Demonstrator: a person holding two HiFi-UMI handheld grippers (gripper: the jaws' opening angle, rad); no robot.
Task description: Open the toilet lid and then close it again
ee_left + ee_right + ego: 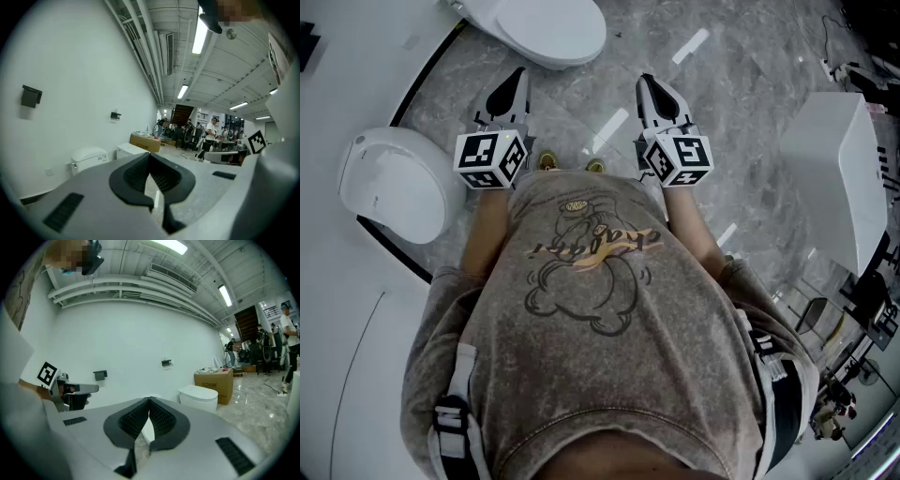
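Observation:
A white toilet (548, 28) with its lid down stands on the grey floor ahead of me, and a second closed one (394, 183) is by the wall at my left. I hold both grippers level in front of my chest, apart from either toilet. My left gripper (517, 80) is shut with nothing in it, and the left gripper view shows its ribbed pads meeting (150, 156). My right gripper (646, 84) is also shut and empty (149, 401). The right gripper view shows a closed toilet (199, 397) off to the right, and the left gripper view shows one (89, 158) by the wall.
A white boxy fixture (839, 178) stands at my right. A cardboard box (214, 380) sits beside the toilets against the white wall. Several people stand far down the hall (208, 136). Grey marble floor (750, 84) lies between me and the toilets.

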